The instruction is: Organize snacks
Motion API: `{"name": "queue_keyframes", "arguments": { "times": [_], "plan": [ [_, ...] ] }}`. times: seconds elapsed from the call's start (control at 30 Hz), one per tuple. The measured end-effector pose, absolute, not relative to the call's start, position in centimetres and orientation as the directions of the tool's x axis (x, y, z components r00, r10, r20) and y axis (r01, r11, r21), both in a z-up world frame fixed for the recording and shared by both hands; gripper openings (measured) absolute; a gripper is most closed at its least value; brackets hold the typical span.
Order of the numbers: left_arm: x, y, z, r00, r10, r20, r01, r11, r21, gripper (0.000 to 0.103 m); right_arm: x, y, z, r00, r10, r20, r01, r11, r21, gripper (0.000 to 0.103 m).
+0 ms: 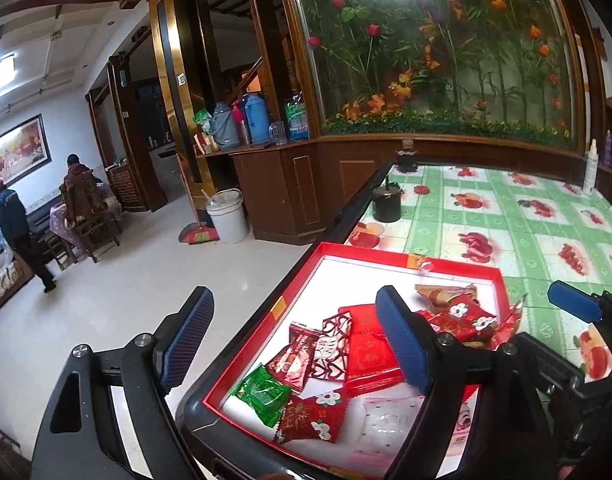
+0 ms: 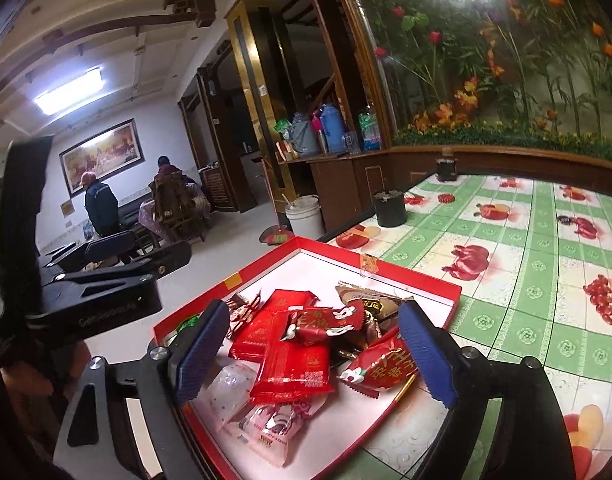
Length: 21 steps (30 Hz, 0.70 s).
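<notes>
A shallow red tray [image 1: 406,256] with a white floor sits at the near left corner of the table. In it lie a green packet [image 1: 262,394], a large flat red packet [image 1: 366,352] and a red flowered packet [image 1: 312,420]. My left gripper [image 1: 294,340] hovers open over the tray's left part, its left finger out past the table edge. In the right wrist view my right gripper [image 2: 314,354] stands open above the heap in the tray [image 2: 386,274], over a flat red packet [image 2: 294,368], a flowered packet [image 2: 330,322] and a clear packet [image 2: 266,428]. Neither gripper's pads press on a packet.
A green checked cloth [image 1: 506,220] covers the table. A black cup [image 1: 387,204] and a dark jar [image 1: 406,160] stand by its left edge, a white spray bottle [image 1: 590,172] at the far right. On the floor stands a white bucket [image 1: 226,216]. Two people [image 1: 14,232] are far left.
</notes>
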<state>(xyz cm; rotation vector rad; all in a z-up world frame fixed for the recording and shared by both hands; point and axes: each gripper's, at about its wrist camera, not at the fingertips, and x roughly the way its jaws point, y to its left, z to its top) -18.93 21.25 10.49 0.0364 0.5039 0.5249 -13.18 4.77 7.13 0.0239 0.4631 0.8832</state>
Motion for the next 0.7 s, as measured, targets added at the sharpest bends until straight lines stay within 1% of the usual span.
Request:
{"name": "queue_keyframes", "arguments": {
  "times": [0.1, 0.13, 0.2, 0.37, 0.7],
  "plan": [
    [-19.2, 21.0, 10.7, 0.750, 0.491, -0.443, -0.472, 0.867, 0.162, 0.086, -14.0, 4.0, 7.2, 0.579, 0.747, -0.327, -0.734, 0.652, 0.189, 0.093],
    [-19.3, 20.9, 10.8, 0.754, 0.487, -0.440, -0.466, 0.870, 0.162, 0.086, -14.2, 3.7, 7.3, 0.589, 0.752, -0.296, -0.736, 0.650, 0.188, 0.095],
    [-19.5, 20.8, 10.9, 0.764, 0.474, -0.439, -0.454, 0.877, 0.157, 0.086, -14.4, 3.3, 7.5, 0.610, 0.745, -0.270, -0.729, 0.661, 0.176, 0.099],
    [-19.7, 20.3, 11.0, 0.767, 0.480, -0.426, -0.457, 0.874, 0.163, 0.086, -14.1, 3.8, 7.4, 0.609, 0.733, -0.302, -0.725, 0.670, 0.162, 0.100],
    [-19.6, 20.2, 11.0, 0.767, 0.476, -0.431, -0.454, 0.876, 0.160, 0.086, -14.4, 4.4, 7.1, 0.610, 0.724, -0.322, -0.733, 0.670, 0.120, 0.100]
  ]
}}
